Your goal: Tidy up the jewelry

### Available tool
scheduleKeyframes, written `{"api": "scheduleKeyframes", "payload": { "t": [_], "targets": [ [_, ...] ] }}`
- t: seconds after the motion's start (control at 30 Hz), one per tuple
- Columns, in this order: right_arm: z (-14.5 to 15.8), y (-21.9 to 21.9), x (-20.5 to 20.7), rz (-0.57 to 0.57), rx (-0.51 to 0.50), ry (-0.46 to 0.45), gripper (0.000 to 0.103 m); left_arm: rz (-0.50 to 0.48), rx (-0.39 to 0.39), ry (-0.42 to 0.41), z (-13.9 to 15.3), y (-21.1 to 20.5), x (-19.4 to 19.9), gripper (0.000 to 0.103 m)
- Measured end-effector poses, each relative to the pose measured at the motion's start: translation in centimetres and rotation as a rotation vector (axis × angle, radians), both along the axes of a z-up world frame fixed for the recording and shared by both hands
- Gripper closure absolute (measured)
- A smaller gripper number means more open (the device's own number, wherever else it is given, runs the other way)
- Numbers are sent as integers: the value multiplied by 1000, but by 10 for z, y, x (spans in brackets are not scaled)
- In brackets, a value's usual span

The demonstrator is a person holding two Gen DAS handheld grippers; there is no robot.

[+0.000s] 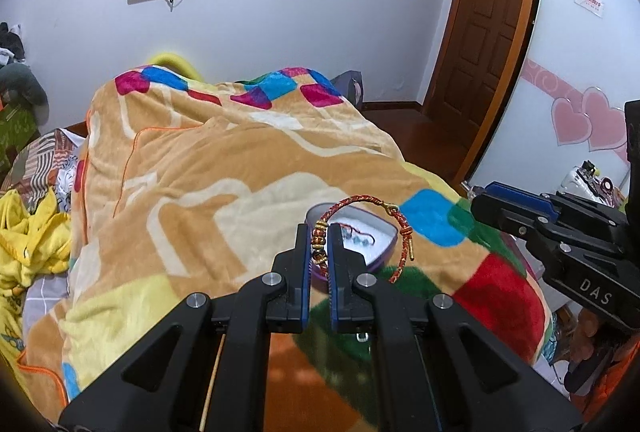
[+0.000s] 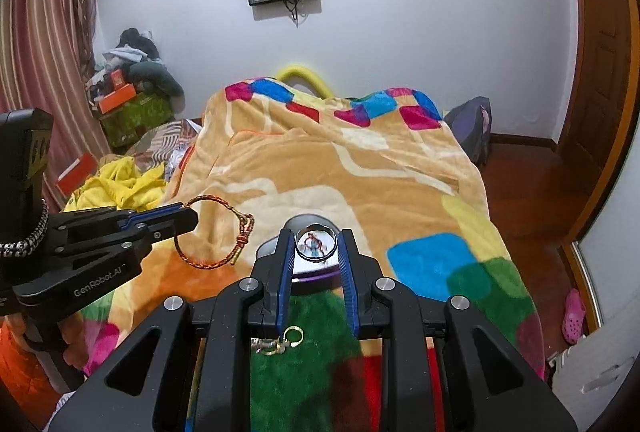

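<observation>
Bedroom, bed under a patchwork fleece blanket (image 1: 200,168); both grippers raised above an open purple-rimmed jewellery box (image 1: 384,232).

Left gripper (image 1: 320,246) fingers closed tight on a red-and-gold braided cord bracelet (image 1: 362,200) above the box. Right gripper (image 2: 316,244) fingers, slightly parted, clamp a silver ring (image 2: 316,242). Gold rings (image 2: 294,336) lie on the blanket. Legible: "DAS", "GenRobot.AI".

"DAS", "GenRobot.AI" on tongs (image 2: 192,218)

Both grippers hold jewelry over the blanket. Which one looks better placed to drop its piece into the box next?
Probably the right gripper: its silver ring sits directly over the purple-rimmed box. The left gripper holds the red braided bracelet off to the side.
</observation>
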State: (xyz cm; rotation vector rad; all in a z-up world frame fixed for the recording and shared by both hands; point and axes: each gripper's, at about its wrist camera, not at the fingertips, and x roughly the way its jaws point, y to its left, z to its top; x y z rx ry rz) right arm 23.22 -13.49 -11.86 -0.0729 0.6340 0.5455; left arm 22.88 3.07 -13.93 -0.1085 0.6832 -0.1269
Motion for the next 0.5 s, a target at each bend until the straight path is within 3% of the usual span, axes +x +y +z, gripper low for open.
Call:
{"api": "scheduleKeyframes", "payload": {
  "t": [0.5],
  "targets": [
    [-24,6,32,11,4,65,83,-9,32,63,-30,-4,43,97]
  ]
}}
